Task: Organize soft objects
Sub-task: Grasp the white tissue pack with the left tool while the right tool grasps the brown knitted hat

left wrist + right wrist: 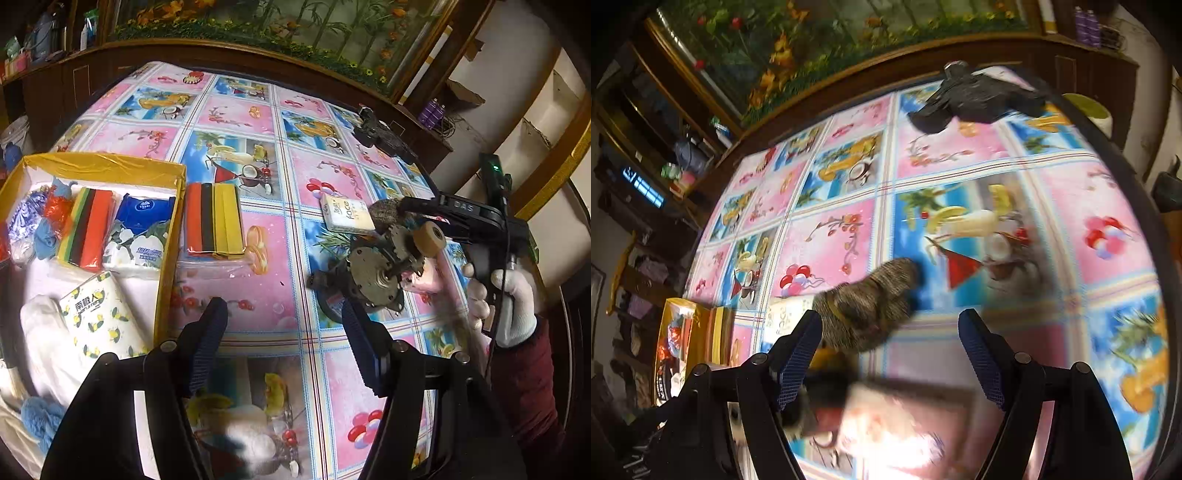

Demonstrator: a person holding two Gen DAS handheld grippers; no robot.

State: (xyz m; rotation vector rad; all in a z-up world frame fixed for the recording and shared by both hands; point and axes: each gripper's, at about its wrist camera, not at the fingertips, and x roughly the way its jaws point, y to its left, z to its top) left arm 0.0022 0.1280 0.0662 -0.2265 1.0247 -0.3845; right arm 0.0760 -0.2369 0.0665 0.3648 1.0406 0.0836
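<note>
A yellow box [168,236] at the left holds tissue packs, a striped cloth pack and blue fluffy pieces. A second striped cloth pack [214,221] lies just outside its right wall. My left gripper [284,317] is open over the bare tablecloth with nothing between its fingers. A gloved hand holds my right gripper [402,206] at the right, near a white "face" tissue pack [345,214]. In the right wrist view the right gripper [890,325] is open. A brown speckled fuzzy thing [871,302] lies by its left finger [801,350], clear of the right one. A pink soft block [905,424] is blurred below.
A metal motor with gears [373,273], a tan tape roll [428,236] and the pink block [424,280] crowd the right side. A black object [380,136] lies at the far edge. Wooden cabinets ring the table [295,166]. A green bowl [1089,107] stands beyond it.
</note>
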